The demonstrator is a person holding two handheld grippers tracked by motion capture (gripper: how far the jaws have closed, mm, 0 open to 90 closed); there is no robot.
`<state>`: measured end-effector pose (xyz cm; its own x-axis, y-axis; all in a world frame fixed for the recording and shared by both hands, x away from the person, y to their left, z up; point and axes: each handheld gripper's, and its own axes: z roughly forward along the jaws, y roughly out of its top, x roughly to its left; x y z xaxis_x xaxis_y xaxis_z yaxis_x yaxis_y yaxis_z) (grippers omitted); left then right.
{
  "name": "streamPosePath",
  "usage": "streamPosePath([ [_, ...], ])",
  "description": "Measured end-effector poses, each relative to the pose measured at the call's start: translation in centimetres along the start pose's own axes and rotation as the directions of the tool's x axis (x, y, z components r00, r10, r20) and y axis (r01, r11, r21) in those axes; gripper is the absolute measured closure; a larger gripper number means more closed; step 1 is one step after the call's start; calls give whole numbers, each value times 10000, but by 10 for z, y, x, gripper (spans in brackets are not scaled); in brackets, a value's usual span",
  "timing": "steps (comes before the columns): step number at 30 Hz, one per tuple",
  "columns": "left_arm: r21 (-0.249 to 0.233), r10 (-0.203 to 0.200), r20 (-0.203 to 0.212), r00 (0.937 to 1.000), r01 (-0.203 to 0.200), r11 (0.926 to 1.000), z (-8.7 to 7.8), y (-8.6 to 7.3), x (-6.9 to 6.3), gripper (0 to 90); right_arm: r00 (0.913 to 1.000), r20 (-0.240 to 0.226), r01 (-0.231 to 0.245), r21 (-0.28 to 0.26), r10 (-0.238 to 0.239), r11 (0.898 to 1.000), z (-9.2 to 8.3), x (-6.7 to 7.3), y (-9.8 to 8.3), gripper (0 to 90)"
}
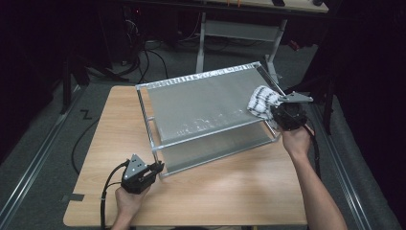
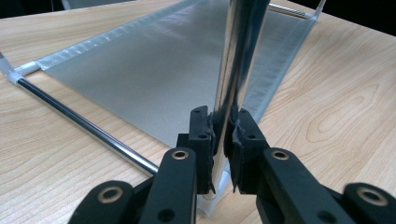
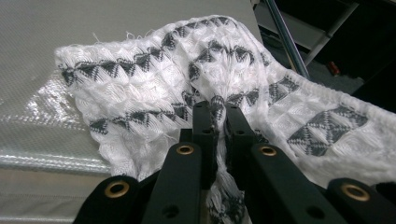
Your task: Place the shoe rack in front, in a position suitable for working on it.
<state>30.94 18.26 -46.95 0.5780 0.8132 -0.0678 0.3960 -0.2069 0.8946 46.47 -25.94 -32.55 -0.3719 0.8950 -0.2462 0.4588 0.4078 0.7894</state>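
A two-tier metal rack (image 1: 158, 86) with translucent shelf panels stands on the wooden table (image 1: 230, 191). My left gripper (image 1: 157, 167) is shut on the rack's near left chrome post (image 2: 236, 70), low down by the table; in the left gripper view the jaws (image 2: 223, 140) clamp that post from both sides. A white cloth with a grey pattern (image 1: 261, 101) lies on the right end of the top shelf. My right gripper (image 1: 276, 111) is shut on the cloth (image 3: 187, 88), with a fold of the fabric pinched between its jaws (image 3: 221, 122).
The rack's lower shelf (image 2: 154, 65) lies just above the table, with a chrome rail (image 2: 88, 126) along its side. Behind the table stand a metal-legged bench (image 1: 239, 33) and loose cables (image 1: 143, 62) on the floor. Bare tabletop stretches in front of the rack.
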Motion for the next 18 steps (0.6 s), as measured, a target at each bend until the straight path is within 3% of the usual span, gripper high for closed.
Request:
streamPosePath([
  [4, -1, -7, -14, 10000, 7, 10000, 0, 0, 0, 807, 9996, -161, -229, -18, 228, 9997, 0, -2, 0, 860],
  [13, 91, -52, -161, 9999, 53, 9999, 6, 4, 0, 807, 9995, -132, -272, 43, 273, 9996, 3, -2, 2, 860],
  [18, 69, -87, -165, 9998, 88, 9999, 8, 5, -1, 807, 9997, -216, -129, 51, 130, 9999, 3, 4, 4, 860],
])
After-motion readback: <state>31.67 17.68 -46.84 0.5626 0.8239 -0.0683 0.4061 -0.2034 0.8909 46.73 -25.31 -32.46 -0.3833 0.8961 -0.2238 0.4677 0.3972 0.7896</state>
